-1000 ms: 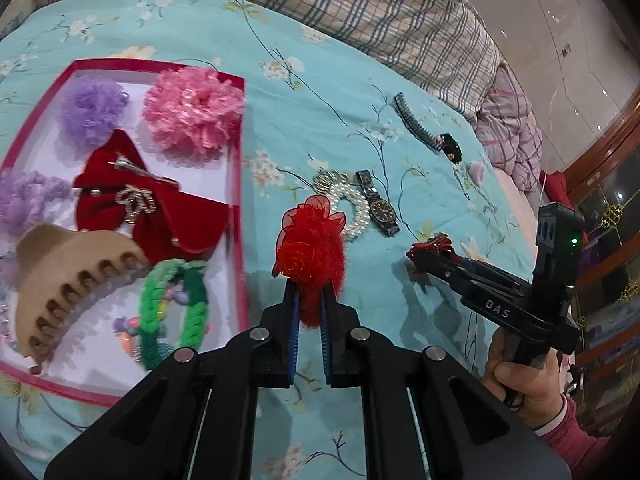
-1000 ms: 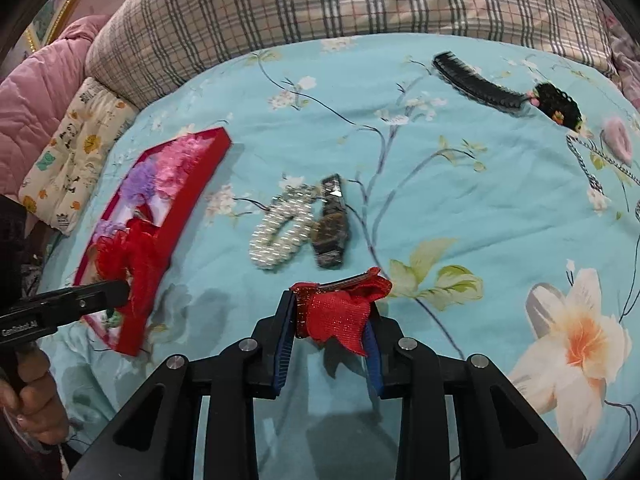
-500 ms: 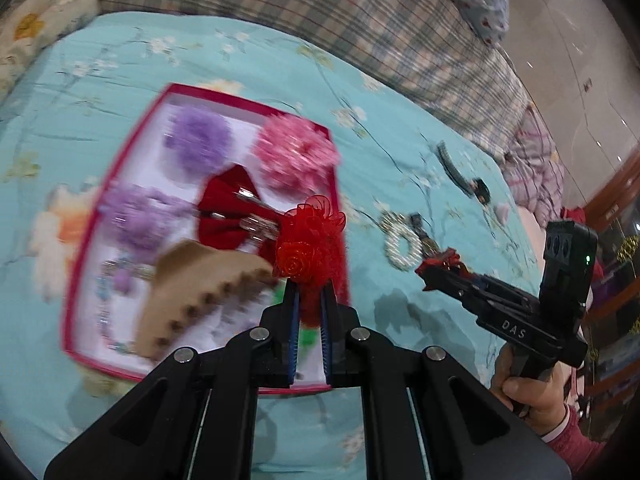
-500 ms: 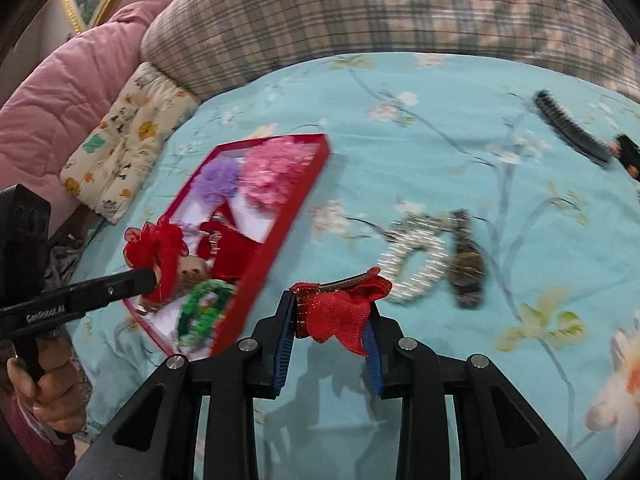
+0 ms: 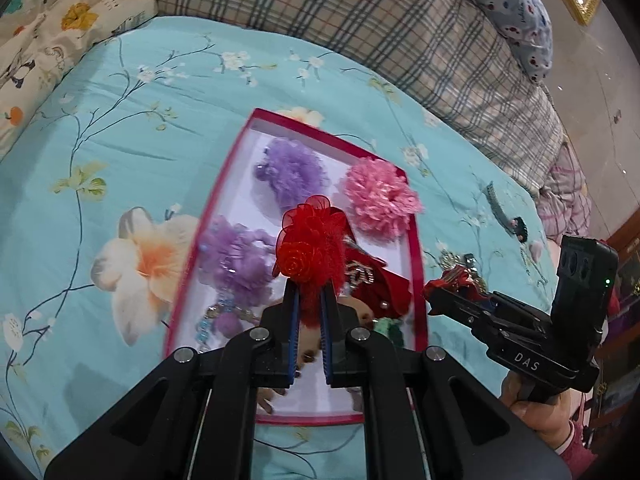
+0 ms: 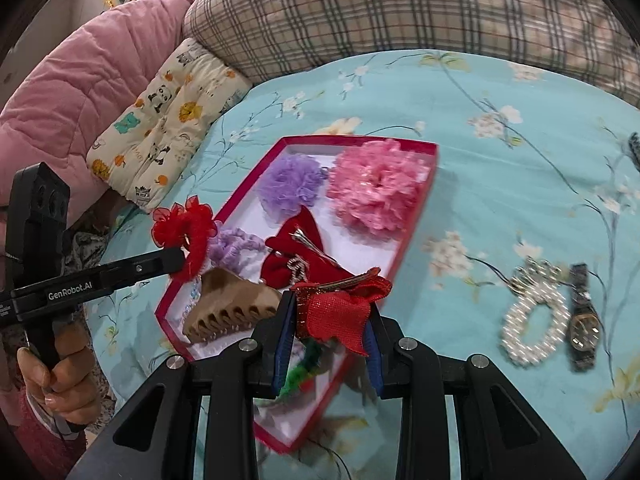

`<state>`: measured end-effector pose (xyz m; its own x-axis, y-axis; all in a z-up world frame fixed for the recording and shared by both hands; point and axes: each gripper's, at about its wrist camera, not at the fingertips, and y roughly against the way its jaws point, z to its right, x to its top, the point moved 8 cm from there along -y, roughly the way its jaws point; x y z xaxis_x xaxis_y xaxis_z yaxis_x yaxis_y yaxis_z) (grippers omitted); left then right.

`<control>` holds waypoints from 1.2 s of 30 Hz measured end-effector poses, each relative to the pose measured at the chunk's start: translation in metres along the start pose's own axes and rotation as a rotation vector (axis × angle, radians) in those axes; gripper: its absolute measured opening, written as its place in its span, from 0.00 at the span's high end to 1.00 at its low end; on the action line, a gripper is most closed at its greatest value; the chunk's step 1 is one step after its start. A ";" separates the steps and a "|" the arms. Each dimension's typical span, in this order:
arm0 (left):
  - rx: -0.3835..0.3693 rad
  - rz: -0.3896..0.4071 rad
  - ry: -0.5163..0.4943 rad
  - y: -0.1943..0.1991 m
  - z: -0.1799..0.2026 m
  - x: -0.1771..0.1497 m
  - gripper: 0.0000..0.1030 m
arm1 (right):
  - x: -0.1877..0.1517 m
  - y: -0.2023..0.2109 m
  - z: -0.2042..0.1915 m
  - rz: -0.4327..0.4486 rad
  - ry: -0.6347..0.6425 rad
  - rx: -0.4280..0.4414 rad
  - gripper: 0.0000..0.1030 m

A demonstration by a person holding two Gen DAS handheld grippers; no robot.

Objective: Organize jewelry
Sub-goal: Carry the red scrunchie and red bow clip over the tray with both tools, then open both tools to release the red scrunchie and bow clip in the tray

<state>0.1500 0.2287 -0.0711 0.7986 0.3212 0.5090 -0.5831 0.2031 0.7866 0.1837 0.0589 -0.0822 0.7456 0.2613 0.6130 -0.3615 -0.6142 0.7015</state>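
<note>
A turquoise floral bedspread (image 5: 132,132) covers the bed, with a plaid cushion (image 6: 400,12) banked along its far edge, and serves as the sorting surface for a scatter of hair ornaments and jewelry. A shallow red-rimmed box (image 5: 236,168) lies flat on the spread, evidently the collecting tray: inside sit a pink pom-pom flower (image 6: 376,192), a lilac pom-pom (image 6: 292,182), a dark red velvet bow (image 6: 296,256), a tan claw clip (image 6: 232,308) and a green braided band (image 6: 300,372), packed close with little bare floor left. Well apart on the bedspread, a pearl hair loop (image 6: 534,316) and a wristwatch (image 6: 584,324) lie side by side, not yet gathered.

Both tools hang above the box, apparently so their loads can be set down inside. The left gripper (image 5: 308,312), jaws nearly closed, pinches the base of a red rose hair flower (image 5: 310,248), held upright over the box's middle. The right gripper (image 6: 328,316), jaws spread a little wider, clamps a red mesh bow clip (image 6: 340,304) near the box's long right rim.
</note>
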 end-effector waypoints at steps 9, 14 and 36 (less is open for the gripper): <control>0.021 -0.019 0.022 -0.013 -0.021 0.008 0.93 | 0.010 -0.036 -0.020 -0.050 0.037 0.018 0.69; 0.028 -0.063 0.044 -0.027 -0.034 0.006 0.93 | 0.013 -0.059 -0.020 -0.085 0.048 0.001 0.68; 0.065 -0.073 0.039 -0.025 -0.041 -0.002 0.86 | 0.007 -0.058 -0.023 -0.094 0.119 -0.057 0.52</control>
<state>0.1570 0.2609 -0.1060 0.8315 0.3437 0.4364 -0.5115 0.1674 0.8428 0.1970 0.1130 -0.1101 0.7076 0.4037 0.5800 -0.3271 -0.5405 0.7752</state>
